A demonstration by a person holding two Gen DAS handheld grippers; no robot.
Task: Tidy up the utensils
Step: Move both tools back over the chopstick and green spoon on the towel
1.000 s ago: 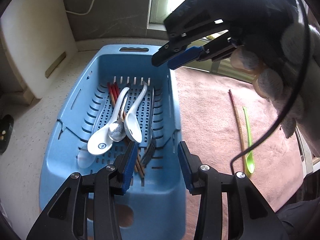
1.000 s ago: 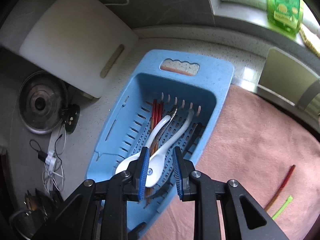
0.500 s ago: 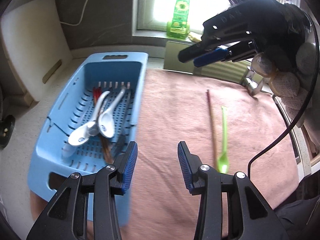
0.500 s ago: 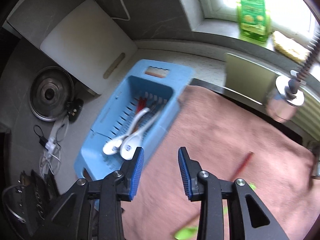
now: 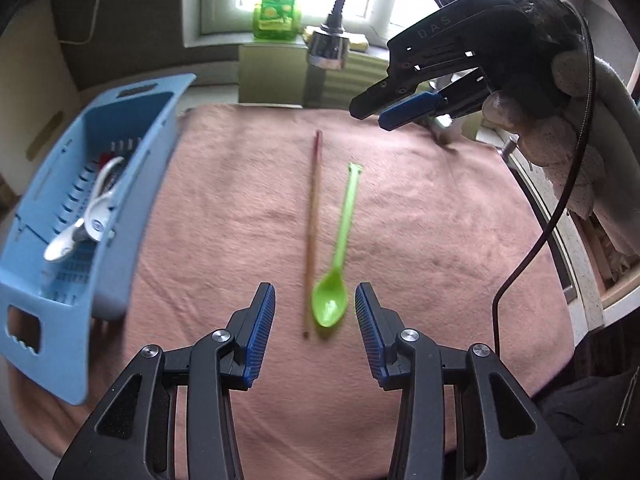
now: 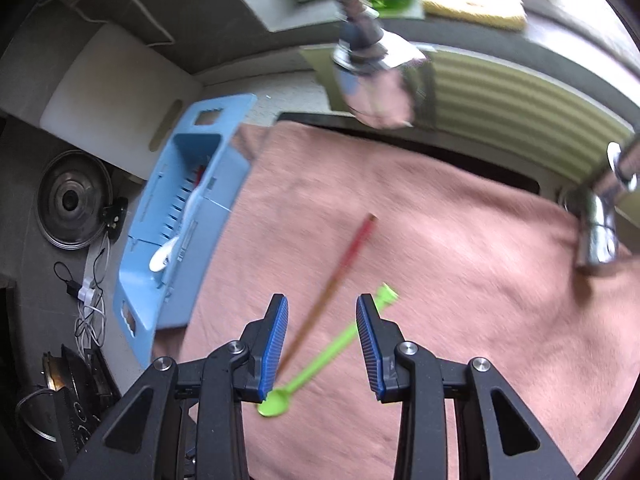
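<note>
Both hand-held grippers, the left (image 5: pixel 315 320) and right (image 6: pixel 322 340), are hovering released and empty over the green spoon (image 5: pixel 334 276), risking pinching the chopstick (image 5: pixel 311 232) lying just beside it.

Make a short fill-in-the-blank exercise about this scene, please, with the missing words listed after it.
1. The green spoon lies on the pink ____, beside a single chopstick.
2. The white spoons lie inside the ____ basket.
3. The left gripper and the right gripper both have their jaws ____, with nothing held.
4. In the left wrist view, the spoon's bowl points ____ the camera.

Missing words: towel; blue; open; toward
</note>
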